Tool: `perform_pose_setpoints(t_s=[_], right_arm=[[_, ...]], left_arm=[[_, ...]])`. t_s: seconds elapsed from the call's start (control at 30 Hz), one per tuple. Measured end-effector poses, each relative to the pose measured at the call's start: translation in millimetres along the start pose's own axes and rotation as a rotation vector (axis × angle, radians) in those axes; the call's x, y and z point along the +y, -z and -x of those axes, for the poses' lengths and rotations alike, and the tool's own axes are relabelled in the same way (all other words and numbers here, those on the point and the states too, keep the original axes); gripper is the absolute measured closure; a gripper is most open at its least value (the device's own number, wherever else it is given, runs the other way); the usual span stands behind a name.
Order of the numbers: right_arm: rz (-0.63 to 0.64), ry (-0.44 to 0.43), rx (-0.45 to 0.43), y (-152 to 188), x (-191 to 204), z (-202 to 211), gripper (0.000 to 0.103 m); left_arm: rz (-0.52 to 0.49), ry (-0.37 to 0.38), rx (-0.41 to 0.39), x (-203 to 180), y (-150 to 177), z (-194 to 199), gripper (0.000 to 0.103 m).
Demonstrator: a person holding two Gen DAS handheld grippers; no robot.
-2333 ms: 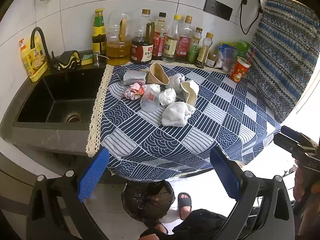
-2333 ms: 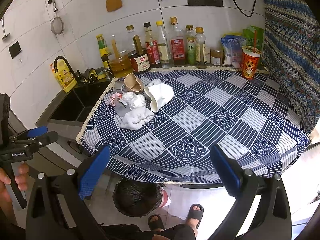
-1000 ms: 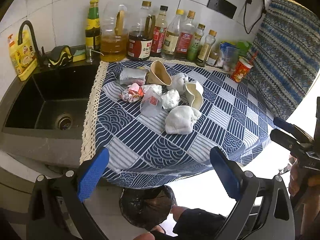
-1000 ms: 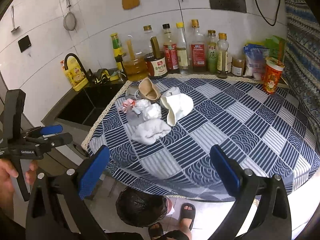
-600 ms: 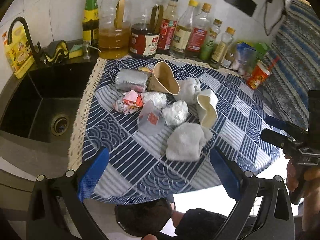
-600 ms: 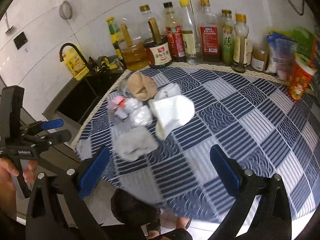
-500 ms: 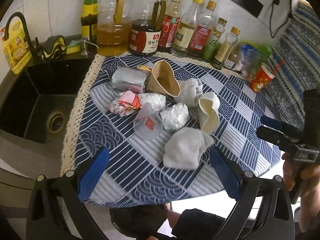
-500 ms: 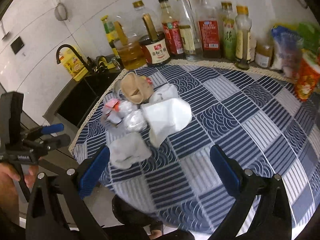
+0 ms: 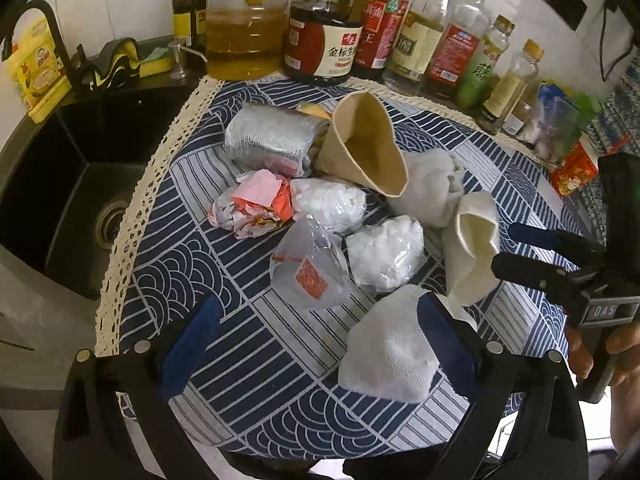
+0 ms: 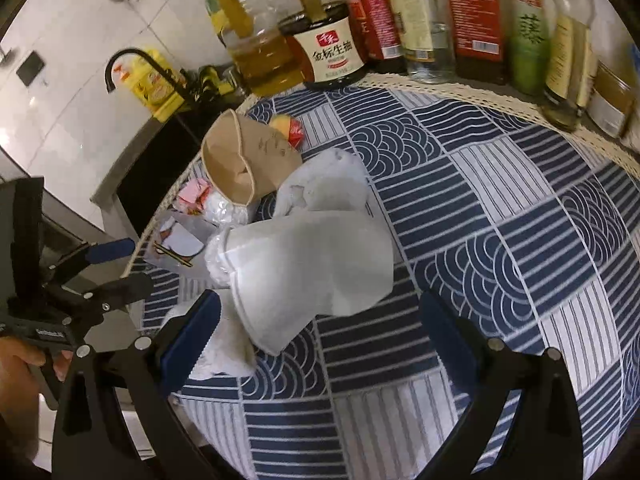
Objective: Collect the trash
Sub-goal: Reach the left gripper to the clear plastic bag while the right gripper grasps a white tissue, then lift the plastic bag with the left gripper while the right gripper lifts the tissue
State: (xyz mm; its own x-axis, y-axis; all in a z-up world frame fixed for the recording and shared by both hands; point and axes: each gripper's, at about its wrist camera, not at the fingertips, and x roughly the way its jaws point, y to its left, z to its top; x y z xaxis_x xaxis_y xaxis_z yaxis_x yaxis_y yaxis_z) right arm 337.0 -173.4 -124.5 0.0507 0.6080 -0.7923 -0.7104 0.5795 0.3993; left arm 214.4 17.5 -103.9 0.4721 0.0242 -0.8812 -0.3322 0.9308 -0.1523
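Note:
A pile of trash lies on the blue patterned tablecloth (image 9: 240, 360): a brown paper cup (image 9: 362, 144), a foil wrapper (image 9: 270, 138), a pink crumpled wrapper (image 9: 254, 204), clear plastic bags (image 9: 310, 272), a white paper cup (image 9: 474, 242) and a crumpled white tissue (image 9: 390, 346). My left gripper (image 9: 318, 340) is open just above the near edge of the pile, its right finger over the tissue. My right gripper (image 10: 320, 328) is open, its fingers on either side of the white paper cup (image 10: 308, 272). The brown cup (image 10: 244, 164) lies behind it.
A row of sauce and oil bottles (image 9: 320, 32) stands along the back wall. A black sink (image 9: 68, 184) with a faucet is left of the table. A red snack cup (image 9: 572, 168) stands at the right. Each gripper shows in the other's view (image 9: 560, 276) (image 10: 80, 280).
Both grippers have moved forward and down toward the trash pile, which now fills the views. Both stayed open. The trash has not moved.

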Motion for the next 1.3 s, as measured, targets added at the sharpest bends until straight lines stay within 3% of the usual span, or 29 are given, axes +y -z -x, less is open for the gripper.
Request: perform_pose_setpoints(t_s=[0.27,0.33,0.47,0.63,1.3], right_arm=[[0.015,-0.04,0.028,-7.8,-9.5,-18.3,0.004],[0.029,-0.043,0.031,-9.5,-7.5,-20.5,0.005],[0.031,-0.065,0.05,-11.7,-5.9,-27.9,0.014],[0.047,-0.075,0.045,-11.3,-4.0,-27.7,0.02],[-0.003,-0.101,-0.016,-3.6,-9.2,1.8,0.02]], left_arm=[[0.023,-0.023,0.024,-2.1,-10.1,-19.3,0.016],[0.02,-0.021,0.031,-1.6,-11.1,-24.0,0.024],[0.038,-0.025,0.045,2.8,-12.5,-32.0,0.031],[0.043,-0.032,0.055,5.3,-14.0,-37.3,0.054],[0.041,-0.05,0.03,8.7,-13.6,-22.4,0.057]])
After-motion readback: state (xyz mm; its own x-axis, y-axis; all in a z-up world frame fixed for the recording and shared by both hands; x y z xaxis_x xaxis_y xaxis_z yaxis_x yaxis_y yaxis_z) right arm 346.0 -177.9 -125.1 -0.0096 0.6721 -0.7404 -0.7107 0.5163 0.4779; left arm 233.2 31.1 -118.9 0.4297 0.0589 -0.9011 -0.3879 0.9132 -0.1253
